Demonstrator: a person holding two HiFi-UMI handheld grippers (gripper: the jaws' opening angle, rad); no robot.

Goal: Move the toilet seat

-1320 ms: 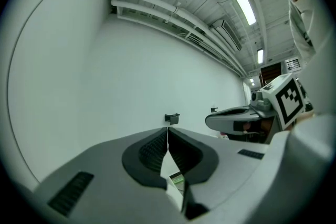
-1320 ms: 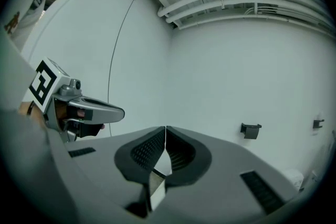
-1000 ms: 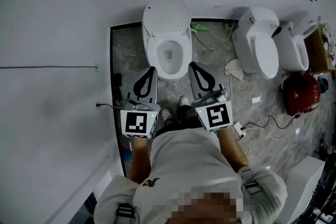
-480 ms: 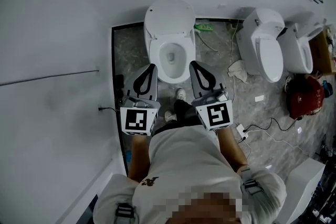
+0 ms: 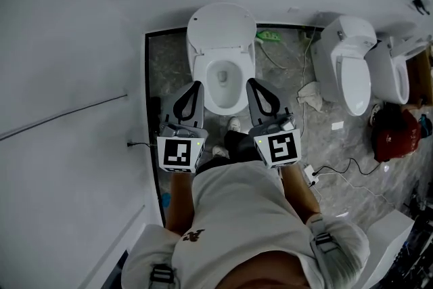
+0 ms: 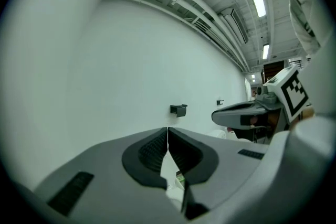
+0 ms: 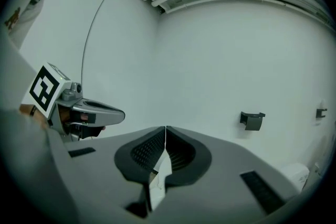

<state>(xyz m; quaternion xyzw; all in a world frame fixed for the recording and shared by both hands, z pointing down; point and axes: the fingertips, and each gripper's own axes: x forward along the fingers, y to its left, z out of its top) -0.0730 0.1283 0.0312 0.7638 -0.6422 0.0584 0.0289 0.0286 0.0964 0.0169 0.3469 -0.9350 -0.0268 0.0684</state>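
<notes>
Poised just before white oval toilet seat point(image 5: 245, 68): 2 grey grippers, left point(image 5: 196, 86) and right point(image 5: 251, 83), fingers pressed together, empty. Risk: closed tips skidding off glossy rim; seat slamming.

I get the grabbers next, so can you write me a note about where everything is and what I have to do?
Left gripper: shut, empty, by the left side of the bowl.
Right gripper: shut, empty, by the bowl's right side.
Things: the toilet is straight ahead between the grippers. Its lid stands up against the wall, and the toilet seat looks to be lying down on the bowl.
Done: nothing yet; neither gripper holds the seat.
Left: open the jaws, grip the seat's edge, and move it.
</notes>
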